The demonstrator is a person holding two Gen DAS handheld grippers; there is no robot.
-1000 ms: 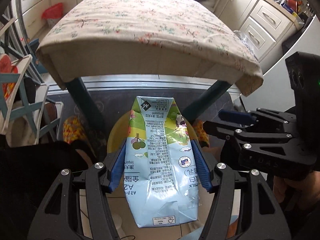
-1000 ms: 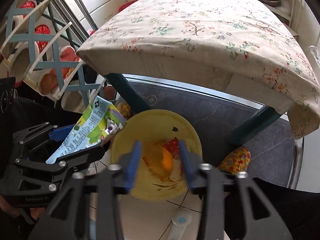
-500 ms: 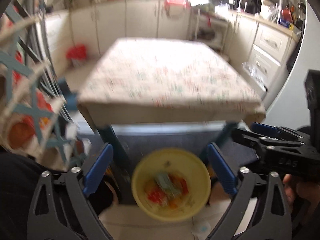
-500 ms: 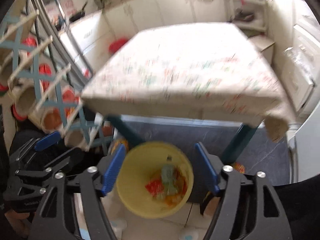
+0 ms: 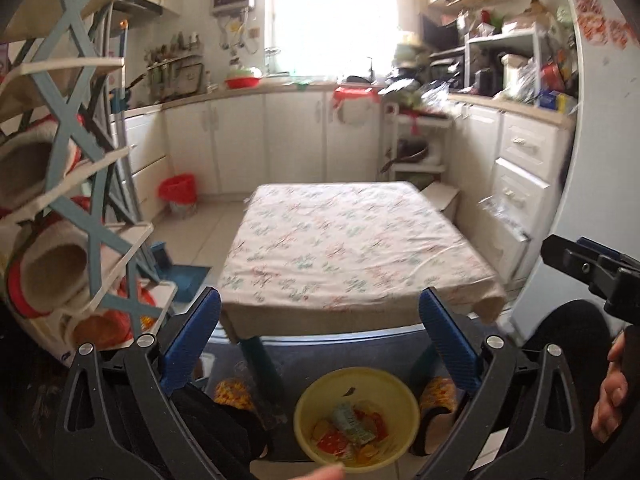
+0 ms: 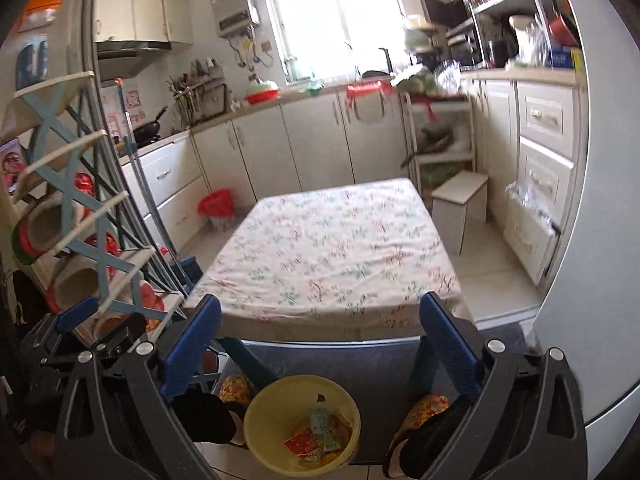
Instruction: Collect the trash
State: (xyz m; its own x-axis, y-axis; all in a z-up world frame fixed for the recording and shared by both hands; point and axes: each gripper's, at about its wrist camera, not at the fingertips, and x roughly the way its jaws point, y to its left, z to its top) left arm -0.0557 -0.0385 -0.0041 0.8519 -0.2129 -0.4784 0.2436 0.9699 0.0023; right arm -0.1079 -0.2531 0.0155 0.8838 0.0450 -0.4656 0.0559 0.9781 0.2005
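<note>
Yellow bin point(image 5: 304, 416) on floor — crumpled carton point(image 5: 352, 426) inside.

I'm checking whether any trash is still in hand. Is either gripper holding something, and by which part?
Nothing is held. The left gripper and right gripper have just been opening, with nothing between the jaws. The carton lies in the yellow bin.

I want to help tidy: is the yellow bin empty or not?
Not empty: the yellow bin holds a crushed carton and colourful wrappers.

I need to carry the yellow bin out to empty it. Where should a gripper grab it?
Take the yellow bin by its rim, from above, one finger inside and one outside. It stands upright and open-topped; the near rim is probably easiest, since the table overhangs behind it.
</note>
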